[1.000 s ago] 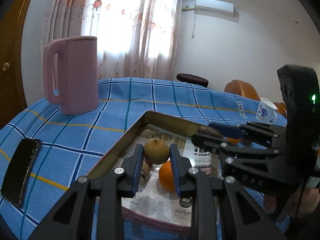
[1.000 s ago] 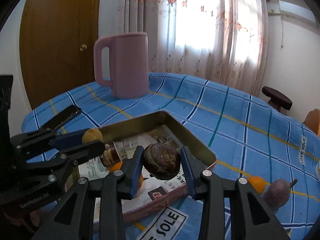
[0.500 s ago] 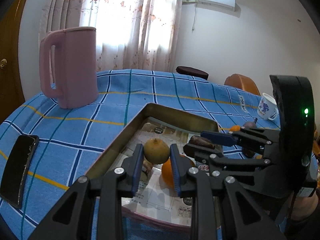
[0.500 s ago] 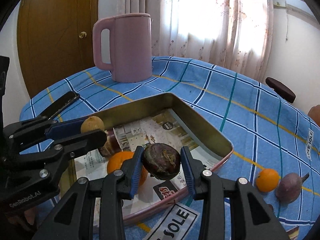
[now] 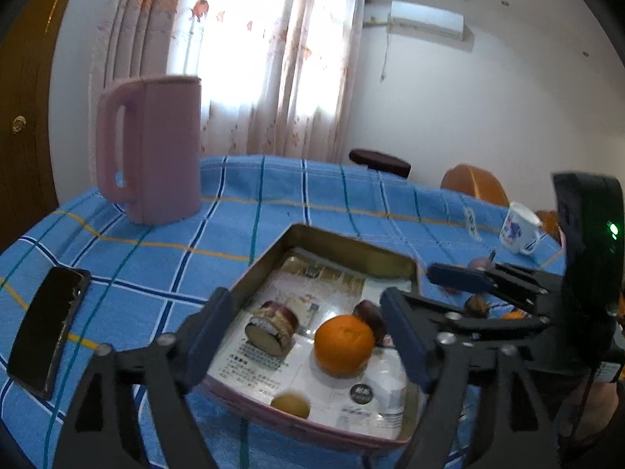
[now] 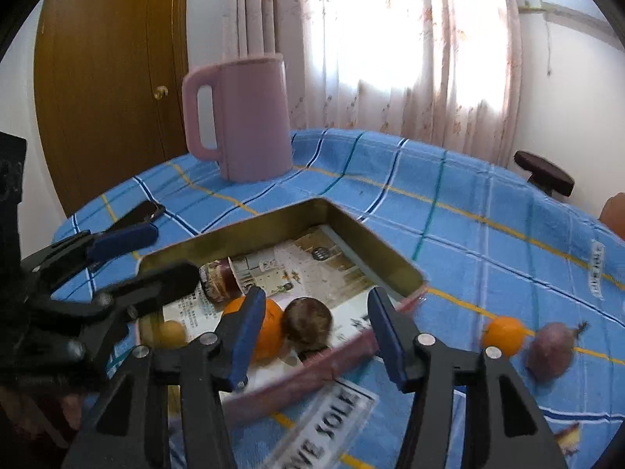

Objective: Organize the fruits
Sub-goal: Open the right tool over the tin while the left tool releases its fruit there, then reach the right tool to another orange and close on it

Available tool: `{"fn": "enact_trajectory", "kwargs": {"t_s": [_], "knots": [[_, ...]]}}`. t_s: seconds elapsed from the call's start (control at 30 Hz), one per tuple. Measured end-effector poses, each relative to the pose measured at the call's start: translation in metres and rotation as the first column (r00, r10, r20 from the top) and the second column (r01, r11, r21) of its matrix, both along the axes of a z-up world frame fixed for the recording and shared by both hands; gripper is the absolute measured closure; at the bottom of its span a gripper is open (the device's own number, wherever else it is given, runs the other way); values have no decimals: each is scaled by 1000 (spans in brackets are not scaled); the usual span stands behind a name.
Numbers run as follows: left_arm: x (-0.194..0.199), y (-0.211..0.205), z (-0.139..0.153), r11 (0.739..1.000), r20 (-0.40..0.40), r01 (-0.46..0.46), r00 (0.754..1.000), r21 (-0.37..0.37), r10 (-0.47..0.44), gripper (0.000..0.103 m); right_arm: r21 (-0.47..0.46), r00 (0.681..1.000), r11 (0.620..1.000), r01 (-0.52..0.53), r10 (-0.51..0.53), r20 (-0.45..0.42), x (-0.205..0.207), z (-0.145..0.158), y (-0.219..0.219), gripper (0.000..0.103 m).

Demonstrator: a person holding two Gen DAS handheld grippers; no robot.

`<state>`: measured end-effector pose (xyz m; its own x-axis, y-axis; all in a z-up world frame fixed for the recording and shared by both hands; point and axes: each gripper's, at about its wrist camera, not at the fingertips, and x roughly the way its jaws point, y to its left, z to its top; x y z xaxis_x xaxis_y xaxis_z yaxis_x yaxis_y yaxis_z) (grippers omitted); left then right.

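A gold tin tray [image 5: 351,242] [image 6: 363,230] lined with printed paper holds an orange [image 5: 343,346] [image 6: 269,328], a yellow-brown fruit [image 5: 291,404] [image 6: 170,334] by its near wall, a dark brown fruit [image 5: 369,318] [image 6: 306,324] and a small jar [image 5: 271,330] [image 6: 218,281]. My left gripper [image 5: 306,336] [image 6: 175,252] hangs over the tray, its jaws opening with nothing gripped. My right gripper [image 6: 315,332] [image 5: 408,283] is opening too. The dark fruit lies between its fingers, untouched. Outside the tray lie a second orange [image 6: 504,336] and a purple fruit [image 6: 550,346].
A tall pink jug [image 5: 156,156] [image 6: 242,117] stands behind the tray on the blue checked cloth. A black phone [image 5: 47,328] [image 6: 136,211] lies at the left edge. A white patterned cup [image 5: 521,226] sits far right. A printed label [image 6: 324,418] lies before the tray.
Both grippers have opened. The yellow-brown fruit left the left jaws and lies by the tray's near wall. The dark fruit left the right jaws and lies beside the orange.
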<state>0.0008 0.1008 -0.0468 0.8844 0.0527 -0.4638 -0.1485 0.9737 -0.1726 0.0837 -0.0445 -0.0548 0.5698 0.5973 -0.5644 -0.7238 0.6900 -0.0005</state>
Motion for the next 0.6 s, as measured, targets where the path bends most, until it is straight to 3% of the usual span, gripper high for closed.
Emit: {"fn": "enact_trajectory", "kwargs": {"t_s": [0.17, 0.37, 0.6], "knots": [[0, -29, 8, 998, 24, 64, 998, 17, -65, 17, 21, 994, 995, 100, -101, 48, -10, 9, -68, 47], [16, -81, 5, 981, -12, 182, 983, 65, -181, 17, -2, 956, 959, 285, -284, 71, -3, -1, -147, 47], [41, -123, -2, 962, -76, 246, 968, 117, -239, 16, -69, 962, 960, 272, -269, 55, -2, -15, -157, 47]]}}
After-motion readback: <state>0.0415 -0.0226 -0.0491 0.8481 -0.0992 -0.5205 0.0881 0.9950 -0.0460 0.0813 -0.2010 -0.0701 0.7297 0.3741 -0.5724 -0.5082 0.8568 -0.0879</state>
